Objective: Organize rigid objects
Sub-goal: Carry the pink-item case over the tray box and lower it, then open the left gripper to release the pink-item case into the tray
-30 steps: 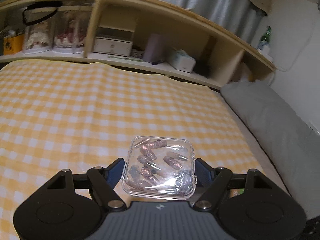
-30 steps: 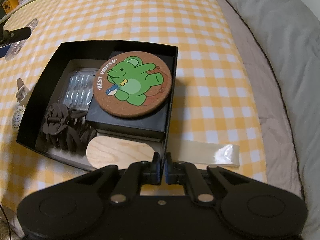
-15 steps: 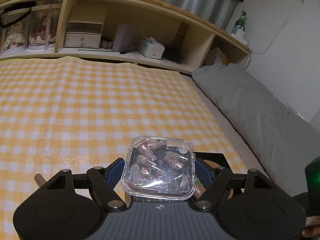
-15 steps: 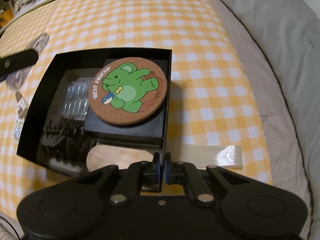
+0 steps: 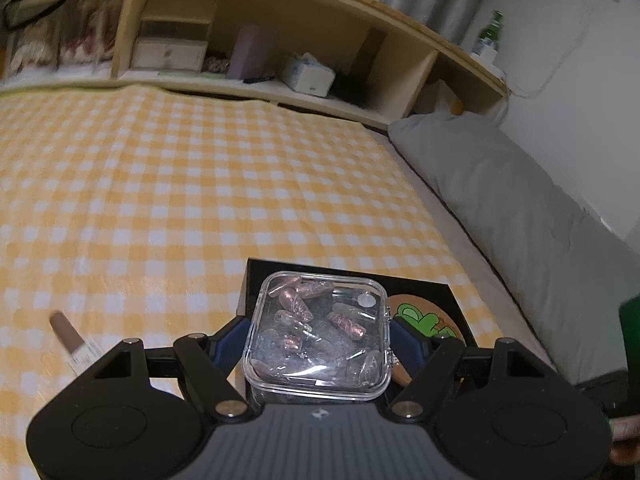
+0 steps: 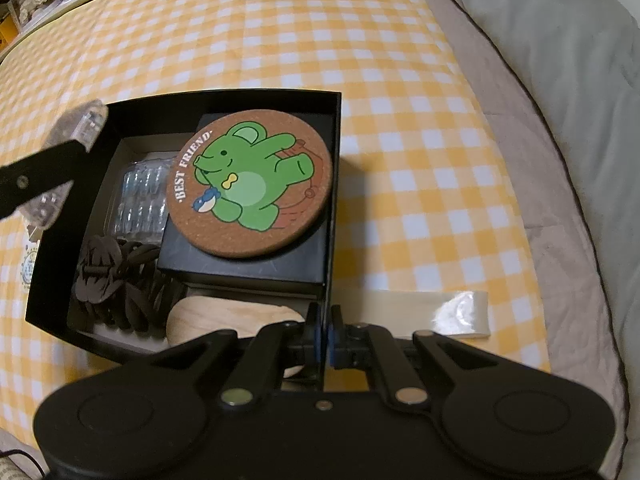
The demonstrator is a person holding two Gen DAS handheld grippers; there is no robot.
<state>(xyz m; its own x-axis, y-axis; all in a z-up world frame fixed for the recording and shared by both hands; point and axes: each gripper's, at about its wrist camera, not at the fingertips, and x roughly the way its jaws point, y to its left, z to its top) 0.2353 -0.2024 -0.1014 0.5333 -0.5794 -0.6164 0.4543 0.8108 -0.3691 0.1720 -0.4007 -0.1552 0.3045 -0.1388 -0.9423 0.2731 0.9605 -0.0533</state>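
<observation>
My left gripper (image 5: 318, 336) is shut on a clear plastic case (image 5: 318, 332) of pinkish false nails, held above the black open box (image 5: 348, 276). In the right wrist view the case (image 6: 86, 122) and left gripper enter over the box's left edge. My right gripper (image 6: 324, 332) is shut on the near right wall of the black box (image 6: 334, 184). Inside are a cork coaster with a green bear (image 6: 252, 182) on a smaller black box (image 6: 244, 264), a clear blister pack (image 6: 140, 196), dark hair clips (image 6: 116, 276) and a wooden oval (image 6: 232, 316).
The box sits on a yellow checked bedcover (image 6: 420, 160). A glossy paper strip (image 6: 432, 312) lies right of the box. A small brown tube (image 5: 68, 338) lies left of it. Grey pillows (image 5: 520, 208) line the right side. A wooden shelf (image 5: 280, 40) runs behind.
My left gripper has carried the clear case rightward until it hangs over the black box's left side. My right gripper stays shut on the box wall.
</observation>
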